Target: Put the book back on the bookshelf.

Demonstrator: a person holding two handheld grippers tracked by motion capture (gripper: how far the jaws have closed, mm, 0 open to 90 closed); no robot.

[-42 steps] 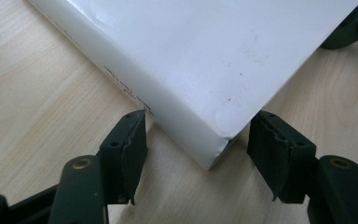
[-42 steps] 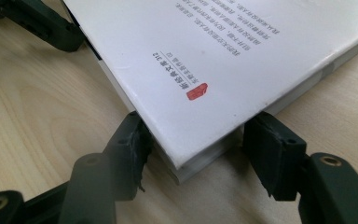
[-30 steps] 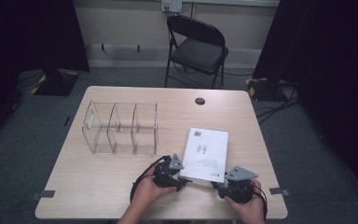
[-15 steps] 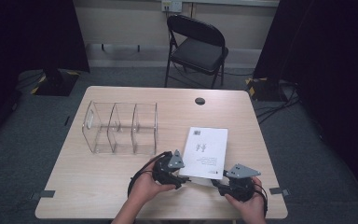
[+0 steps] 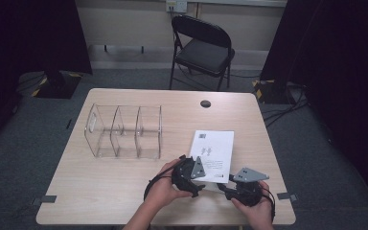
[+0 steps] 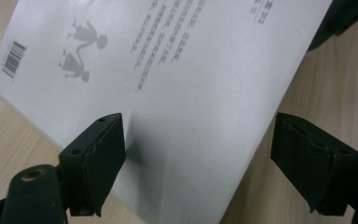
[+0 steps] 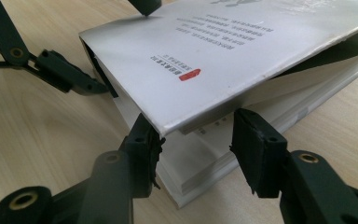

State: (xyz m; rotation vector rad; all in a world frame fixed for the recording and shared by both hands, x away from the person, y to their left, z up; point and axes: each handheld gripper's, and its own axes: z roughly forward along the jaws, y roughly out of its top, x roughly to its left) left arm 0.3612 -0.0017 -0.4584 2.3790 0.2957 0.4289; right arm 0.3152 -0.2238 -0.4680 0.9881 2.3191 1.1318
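A white paperback book [image 5: 213, 148] lies on the wooden table [image 5: 100, 187], back cover up, with a barcode and grey figures [image 6: 191, 70]. My left gripper [image 5: 200, 178] is at its near left corner. Its jaws [image 6: 205, 163] have just been opening and stand wide apart over the cover, pressing on nothing. My right gripper [image 5: 225, 184] is at the near edge. Its jaws [image 7: 198, 154] have been closing and straddle the raised cover corner and the page block [image 7: 242, 42] without pinching them. The left gripper's fingers [image 7: 70, 74] show by the book's far corner.
A clear acrylic organizer [image 5: 124, 132] with three compartments stands on the left half of the table. A round cable hole [image 5: 205, 103] sits near the far edge. A black folding chair [image 5: 203, 48] stands beyond the table. Cables trail on the floor to the right.
My left gripper has shifted a little to the right, onto the book's near corner. The right gripper and the book have stayed where they were.
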